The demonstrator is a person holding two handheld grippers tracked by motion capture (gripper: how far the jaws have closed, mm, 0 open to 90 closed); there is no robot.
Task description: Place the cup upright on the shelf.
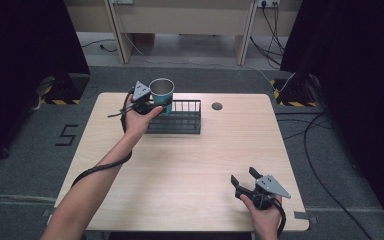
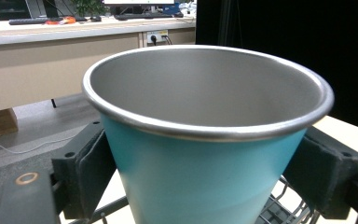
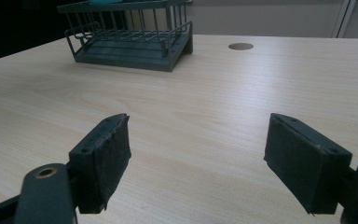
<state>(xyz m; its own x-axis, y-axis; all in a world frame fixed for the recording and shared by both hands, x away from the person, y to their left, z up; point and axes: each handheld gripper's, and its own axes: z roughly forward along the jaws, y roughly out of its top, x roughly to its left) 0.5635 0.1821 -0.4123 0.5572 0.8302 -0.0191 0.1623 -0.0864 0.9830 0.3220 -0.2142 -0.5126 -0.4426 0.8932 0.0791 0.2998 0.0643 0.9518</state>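
we see a teal cup (image 1: 161, 93) with a bare metal rim and inside, upright at the left end of the black wire rack (image 1: 180, 118), which sits on the far part of the wooden table (image 1: 190, 165). from the left gripper view the cup (image 2: 205, 140) looks empty; whether its base touches the rack we cannot tell. the rest of the rack holds nothing we can see.

left gripper (image 1: 152, 106): arm reaches forward across the table, hand wrapped on the handle, 2 jaws pressed on either side of the teal wall just under the rim, gripping it.

right gripper (image 1: 243, 181): held low near the table's near right corner, well apart from the rack, pointing up-left toward it. in the right gripper view its jaws stand wide apart, nothing between them, bare tabletop beyond and the rack (image 3: 130, 37) farther off.
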